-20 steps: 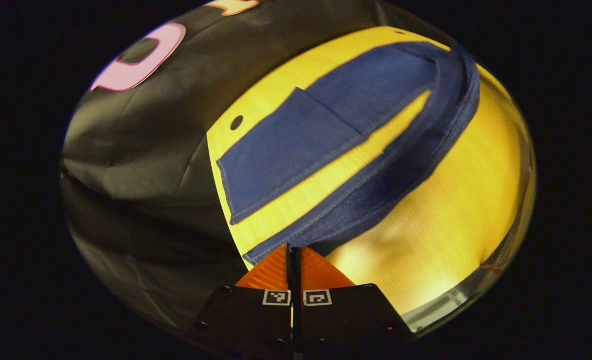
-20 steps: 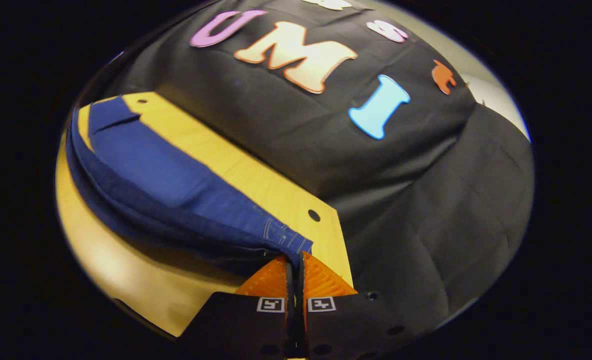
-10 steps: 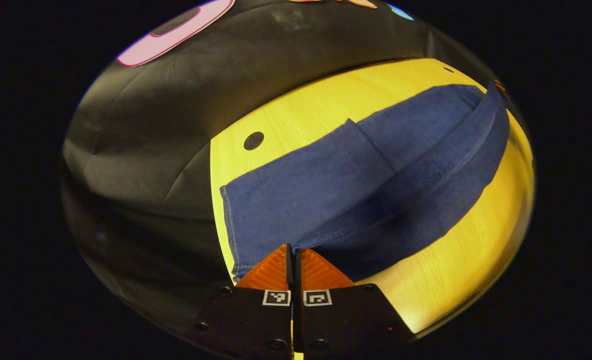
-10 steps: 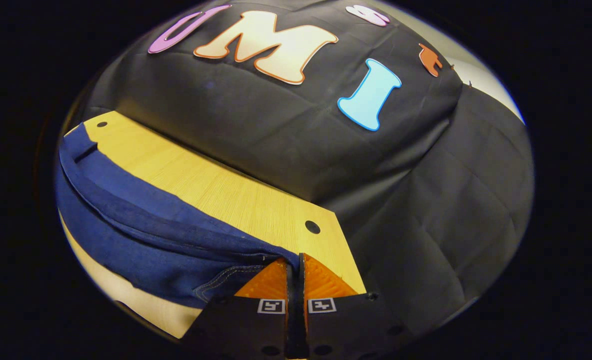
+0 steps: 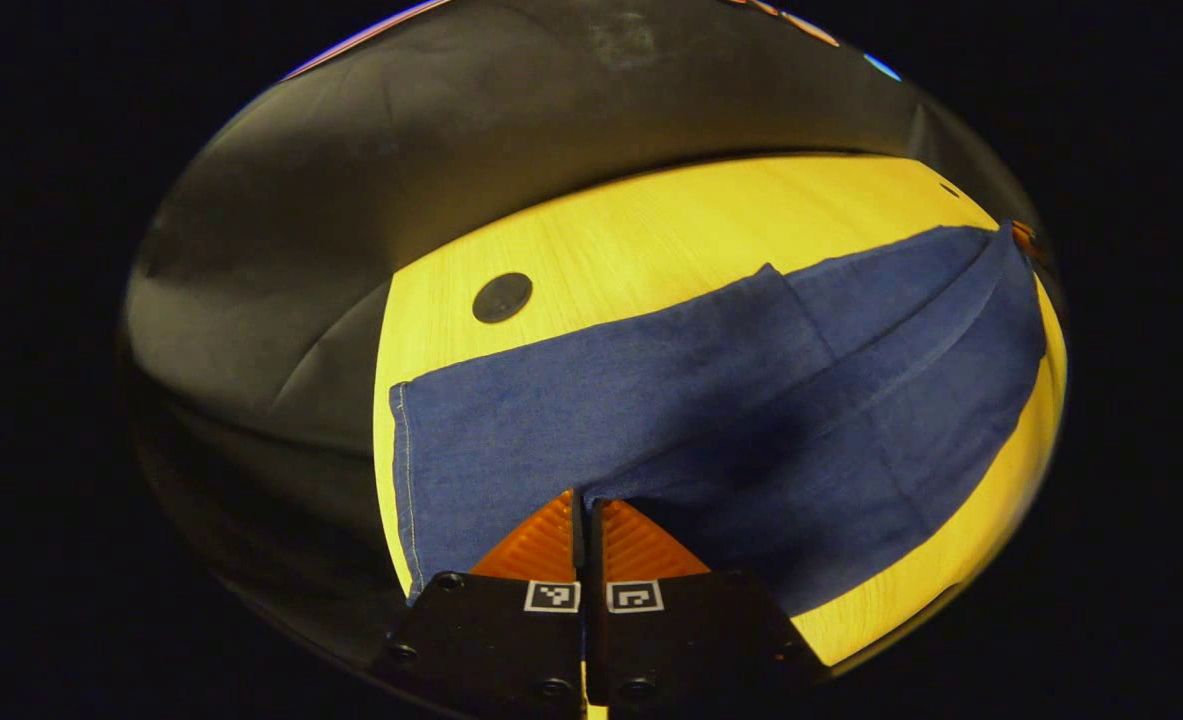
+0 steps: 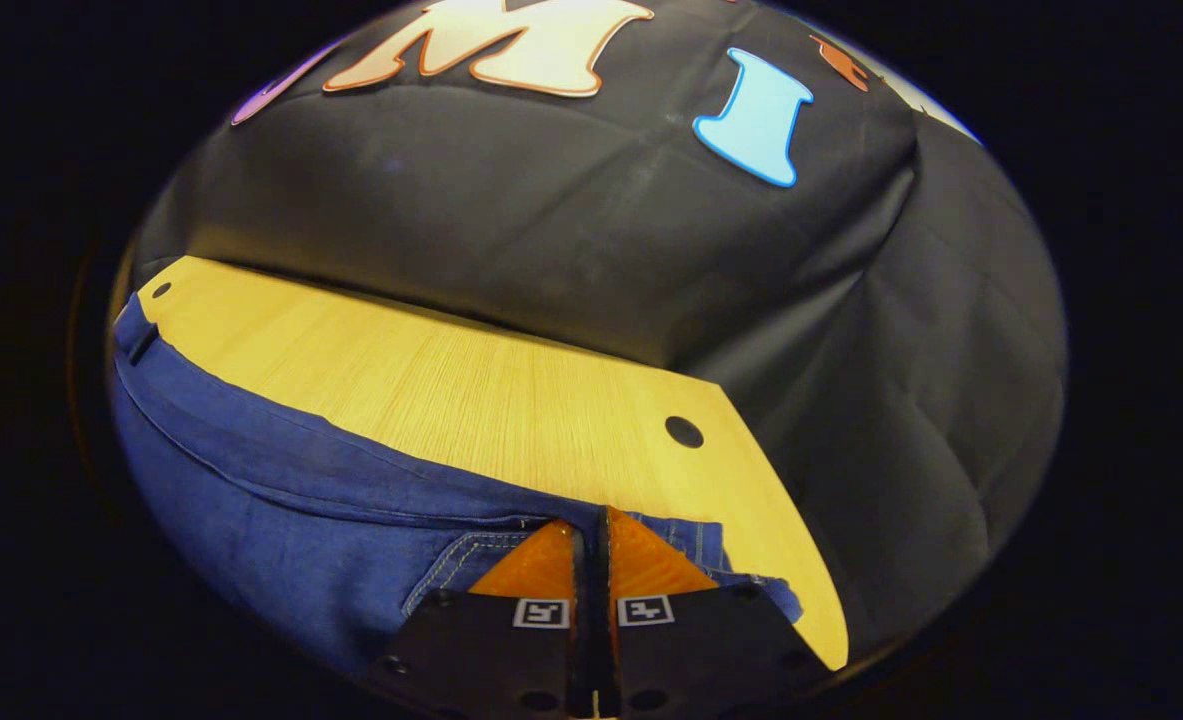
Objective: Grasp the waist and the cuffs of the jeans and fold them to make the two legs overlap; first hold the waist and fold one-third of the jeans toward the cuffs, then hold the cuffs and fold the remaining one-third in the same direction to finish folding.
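Observation:
Dark blue jeans (image 5: 711, 400) lie on a yellow wooden table (image 5: 651, 240), one leg laid over the other. In the left gripper view my left gripper (image 5: 583, 500) is shut on the cuff of the upper leg, low over the lower leg's cuff end near the table's left edge. In the right gripper view the jeans (image 6: 281, 500) spread left along the table (image 6: 471, 390), and my right gripper (image 6: 591, 515) is shut on the waistband, beside a stitched pocket and a belt loop. At the far end of the jeans in the left gripper view, a bit of the other gripper (image 5: 1023, 238) peeks out.
Black cloth walls the booth behind and beside the table. A dark round hole (image 5: 502, 297) sits in the tabletop near the cuffs, and another hole (image 6: 684, 431) near the waist corner. Bare wood lies between the jeans and the back wall.
Both grippers have carried the raised leg over and down onto the other leg. The strip of bare table between the two legs has closed, and the fabric now lies nearly flat.

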`<state>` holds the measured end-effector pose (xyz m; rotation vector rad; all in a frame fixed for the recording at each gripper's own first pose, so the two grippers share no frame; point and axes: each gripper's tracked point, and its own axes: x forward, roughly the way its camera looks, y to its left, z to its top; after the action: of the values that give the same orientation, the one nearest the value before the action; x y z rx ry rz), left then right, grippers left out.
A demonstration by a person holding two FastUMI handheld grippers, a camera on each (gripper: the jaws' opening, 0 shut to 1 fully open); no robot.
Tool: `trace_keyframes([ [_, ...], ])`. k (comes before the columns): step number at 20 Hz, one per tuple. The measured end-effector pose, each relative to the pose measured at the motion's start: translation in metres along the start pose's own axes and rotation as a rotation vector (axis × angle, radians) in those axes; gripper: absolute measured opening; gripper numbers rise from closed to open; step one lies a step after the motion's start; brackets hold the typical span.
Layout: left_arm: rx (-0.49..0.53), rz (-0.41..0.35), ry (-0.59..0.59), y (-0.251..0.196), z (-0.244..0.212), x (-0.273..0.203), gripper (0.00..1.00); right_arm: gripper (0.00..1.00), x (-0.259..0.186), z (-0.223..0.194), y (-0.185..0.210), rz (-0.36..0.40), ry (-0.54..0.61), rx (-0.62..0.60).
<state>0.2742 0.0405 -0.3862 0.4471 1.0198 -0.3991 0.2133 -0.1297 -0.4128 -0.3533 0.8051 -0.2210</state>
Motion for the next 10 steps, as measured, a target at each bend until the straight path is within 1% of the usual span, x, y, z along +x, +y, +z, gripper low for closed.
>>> trace_keyframes([
  [1,-0.013,0.036,-0.027,-0.001,0.006,-0.005,0.0,0.1,0.003,0.0,0.0,-0.001,-0.001,0.011],
  [2,-0.019,0.054,-0.049,-0.003,0.01,-0.014,0.0,0.4,0.0,0.006,-0.009,-0.029,-0.02,0.013],
  [3,-0.038,0.057,-0.076,-0.006,0.009,-0.003,0.5,0.7,-0.006,0.02,-0.015,-0.045,-0.057,0.038],
  [4,-0.06,0.048,-0.105,-0.011,0.016,-0.02,1.0,1.0,-0.014,0.031,-0.023,-0.059,-0.101,0.053],
  [5,-0.087,0.056,-0.133,-0.011,0.023,-0.013,0.92,1.0,-0.016,0.041,-0.03,-0.073,-0.132,0.06],
  [6,-0.119,0.073,-0.172,-0.007,0.028,-0.012,0.95,0.99,-0.024,0.046,-0.035,-0.08,-0.153,0.066],
  [8,-0.188,0.097,-0.262,-0.008,0.038,-0.016,0.95,1.0,-0.032,0.048,-0.046,-0.09,-0.176,0.08],
  [10,-0.246,0.073,-0.338,-0.013,0.048,-0.023,0.95,1.0,-0.035,0.034,-0.066,-0.126,-0.177,0.091],
])
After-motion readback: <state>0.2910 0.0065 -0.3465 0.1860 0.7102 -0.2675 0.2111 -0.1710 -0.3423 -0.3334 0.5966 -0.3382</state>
